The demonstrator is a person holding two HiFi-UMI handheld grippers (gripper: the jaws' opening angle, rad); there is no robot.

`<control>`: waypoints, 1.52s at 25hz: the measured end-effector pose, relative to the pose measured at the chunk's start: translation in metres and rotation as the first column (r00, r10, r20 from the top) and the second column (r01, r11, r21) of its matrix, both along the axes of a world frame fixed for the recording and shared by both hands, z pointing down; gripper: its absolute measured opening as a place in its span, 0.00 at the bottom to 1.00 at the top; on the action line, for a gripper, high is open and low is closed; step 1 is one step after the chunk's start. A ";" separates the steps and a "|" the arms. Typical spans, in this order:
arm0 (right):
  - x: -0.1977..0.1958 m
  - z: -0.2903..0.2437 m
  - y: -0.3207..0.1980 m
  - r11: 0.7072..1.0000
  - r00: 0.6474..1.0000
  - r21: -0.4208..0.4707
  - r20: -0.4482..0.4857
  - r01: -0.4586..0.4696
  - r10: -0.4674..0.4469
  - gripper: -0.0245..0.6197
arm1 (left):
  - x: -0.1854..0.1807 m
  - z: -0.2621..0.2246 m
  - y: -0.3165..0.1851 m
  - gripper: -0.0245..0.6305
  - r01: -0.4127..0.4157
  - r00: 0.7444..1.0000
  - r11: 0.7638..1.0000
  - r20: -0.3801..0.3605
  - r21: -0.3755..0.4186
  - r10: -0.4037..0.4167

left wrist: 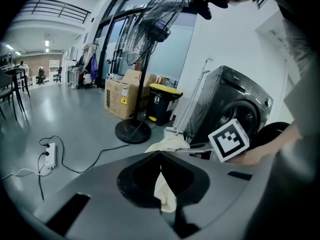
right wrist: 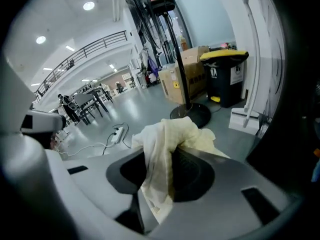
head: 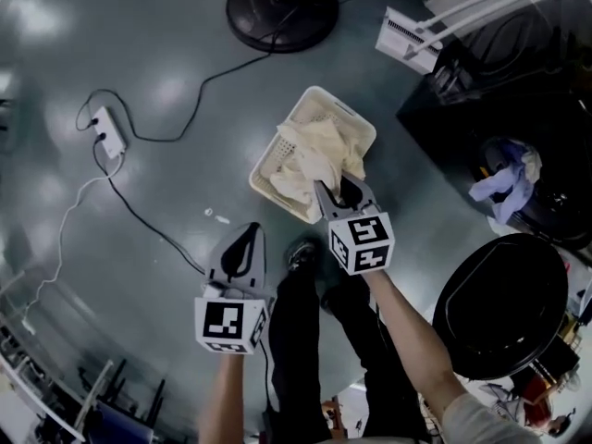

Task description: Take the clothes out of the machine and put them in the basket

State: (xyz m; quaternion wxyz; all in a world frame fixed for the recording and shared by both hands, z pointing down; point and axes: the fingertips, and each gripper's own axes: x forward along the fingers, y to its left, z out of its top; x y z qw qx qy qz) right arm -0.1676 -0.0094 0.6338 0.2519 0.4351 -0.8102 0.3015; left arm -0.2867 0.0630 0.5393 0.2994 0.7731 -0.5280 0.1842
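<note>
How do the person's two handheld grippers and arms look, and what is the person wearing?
The left gripper and right gripper are grey, tapered shells with dark hollows; each carries a white cube with black square markers. The forearms are bare; a light sleeve and black trousers show.

We look down on a glossy grey floor [head: 157, 35] that carries a white basket [head: 359, 126]. Beyond the basket stands a round black fan base [head: 282, 9]. Well left of the basket lies a white power strip [head: 109, 132], and its black cable [head: 200, 95] snakes towards the fan base.
</note>
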 end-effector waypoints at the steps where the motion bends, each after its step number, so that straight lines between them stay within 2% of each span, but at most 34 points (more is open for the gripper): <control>1: -0.003 0.018 0.001 1.000 1.000 -0.020 -0.007 0.000 0.000 0.24 | -0.005 0.006 0.000 0.07 0.007 1.000 1.000 0.002 -0.004 -0.007; 9: -0.021 0.151 0.006 0.986 0.998 -0.165 -0.069 0.002 -0.014 0.25 | -0.026 0.053 0.009 0.07 0.037 0.999 0.999 0.017 -0.023 -0.037; 13: -0.031 0.216 0.016 0.959 0.994 -0.285 -0.100 0.001 -0.031 0.25 | -0.038 0.073 0.017 0.07 0.065 0.997 0.997 0.030 -0.035 -0.064; 16: -0.029 0.254 0.028 0.935 0.986 -0.353 -0.145 0.021 -0.077 0.26 | -0.043 0.084 0.025 0.07 0.083 0.996 0.996 0.036 -0.043 -0.082; 19: -0.023 0.279 0.038 0.914 0.974 -0.405 -0.190 0.040 -0.126 0.27 | -0.047 0.091 0.031 0.07 0.091 0.995 0.995 0.041 -0.046 -0.089; 22: -0.021 0.287 0.042 0.897 0.978 -0.441 -0.183 0.008 -0.099 0.31 | -0.050 0.092 0.037 0.07 0.094 0.995 0.994 0.047 -0.055 -0.091; 24: -0.019 0.283 0.040 0.900 0.983 -0.436 -0.170 -0.010 -0.072 0.36 | -0.049 0.089 0.037 0.07 0.090 0.995 0.995 0.048 -0.053 -0.087; 27: -0.022 0.267 0.036 0.919 0.989 -0.394 -0.134 -0.003 -0.054 0.53 | -0.043 0.080 0.034 0.07 0.077 0.996 0.996 0.045 -0.042 -0.076; 28: -0.023 0.261 0.035 0.926 0.991 -0.377 -0.124 0.005 -0.056 0.56 | -0.041 0.076 0.032 0.07 0.072 0.997 0.997 0.043 -0.039 -0.070; 33: -0.023 0.212 0.027 0.961 0.986 -0.272 -0.142 0.048 -0.089 0.58 | -0.022 0.052 0.016 0.07 0.035 0.999 0.999 0.025 -0.014 -0.035; 38: -0.011 0.150 0.023 0.984 0.985 -0.172 -0.154 0.050 -0.077 0.56 | 0.002 0.019 0.005 0.07 0.004 1.000 1.000 0.001 0.011 -0.004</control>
